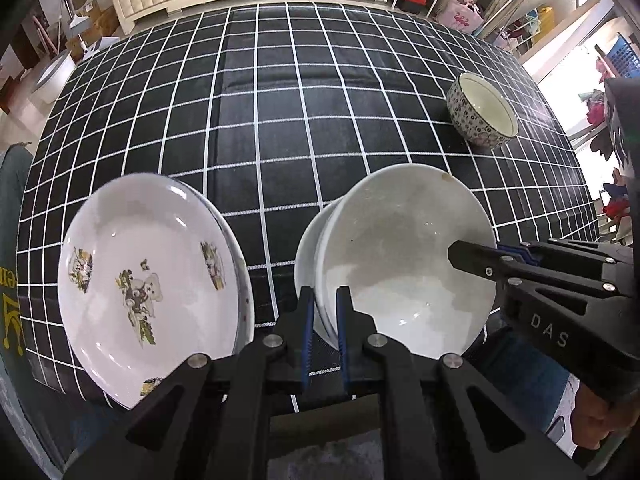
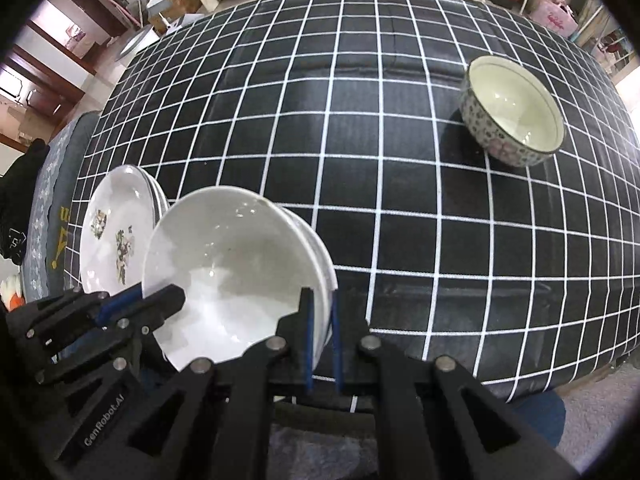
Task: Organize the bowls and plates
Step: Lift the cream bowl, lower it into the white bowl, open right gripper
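Both fingers [image 1: 338, 312] astride white bowl [image 1: 400, 256] rim

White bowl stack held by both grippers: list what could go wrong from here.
1. The left gripper and right gripper each pinch only the thin rim of the nested plain white ceramic bowls; uneven pulls might split or drop the stack.
2. The printed white plates sit close beside it, so a sideways swing could knock them.
3. The floral-patterned bowl lies farther back, in the path of a forward move.
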A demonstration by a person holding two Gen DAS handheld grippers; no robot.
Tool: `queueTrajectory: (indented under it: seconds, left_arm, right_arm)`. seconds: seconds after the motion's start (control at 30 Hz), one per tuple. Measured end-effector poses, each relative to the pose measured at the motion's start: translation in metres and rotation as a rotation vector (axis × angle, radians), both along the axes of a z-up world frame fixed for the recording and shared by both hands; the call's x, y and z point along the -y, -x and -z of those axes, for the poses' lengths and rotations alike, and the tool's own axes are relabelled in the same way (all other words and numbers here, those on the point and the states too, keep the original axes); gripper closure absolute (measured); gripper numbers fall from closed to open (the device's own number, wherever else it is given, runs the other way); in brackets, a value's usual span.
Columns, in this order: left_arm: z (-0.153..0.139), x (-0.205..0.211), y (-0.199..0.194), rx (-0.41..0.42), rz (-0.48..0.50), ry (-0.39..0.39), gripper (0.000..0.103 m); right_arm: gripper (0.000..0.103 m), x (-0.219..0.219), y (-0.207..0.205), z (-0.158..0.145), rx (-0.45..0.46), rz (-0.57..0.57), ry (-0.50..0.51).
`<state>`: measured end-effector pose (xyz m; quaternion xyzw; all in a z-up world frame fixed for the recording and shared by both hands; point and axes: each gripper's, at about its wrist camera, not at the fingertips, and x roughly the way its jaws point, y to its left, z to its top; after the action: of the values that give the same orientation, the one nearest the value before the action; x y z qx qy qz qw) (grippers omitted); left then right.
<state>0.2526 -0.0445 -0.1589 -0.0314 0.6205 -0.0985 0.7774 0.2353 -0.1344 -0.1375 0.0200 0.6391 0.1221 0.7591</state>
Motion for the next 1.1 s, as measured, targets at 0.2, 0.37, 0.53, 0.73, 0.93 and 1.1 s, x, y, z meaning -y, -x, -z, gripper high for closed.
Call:
queueTrajectory:
  seconds: [0.2,0.37,0.53,0.73,0.93,1.1]
  left_arm:
    - [0.007,0.002,-0.002,-0.015,-0.006,-0.006,0.093]
    - [0.01,0.002,-0.004,-0.022,-0.01,-0.001,0.093]
    - [0.011,0.001,-0.002,-0.025,-0.009,0.007,0.093]
    - [0.01,0.0,-0.002,-0.018,-0.007,0.01,0.093]
    - [0.011,0.0,-0.003,-0.02,-0.011,0.005,0.092]
    - [0.01,-0.002,-0.003,-0.021,-0.019,0.017,0.091]
  right_arm:
    - [0.092,-0.002,-0.001,0.004,-0.003,-0.006,0.005]
    - [0.092,-0.003,-0.003,0.004,-0.002,-0.014,0.015]
    - [0.092,-0.007,-0.003,0.004,0.011,-0.03,0.055]
    - [0.092,-0.011,-0.002,0.005,0.022,-0.04,0.114]
    - [0.092,-0.013,-0.004,0.006,0.023,-0.049,0.134]
    - [0.092,-0.018,-0.004,0.004,0.041,-0.063,0.164]
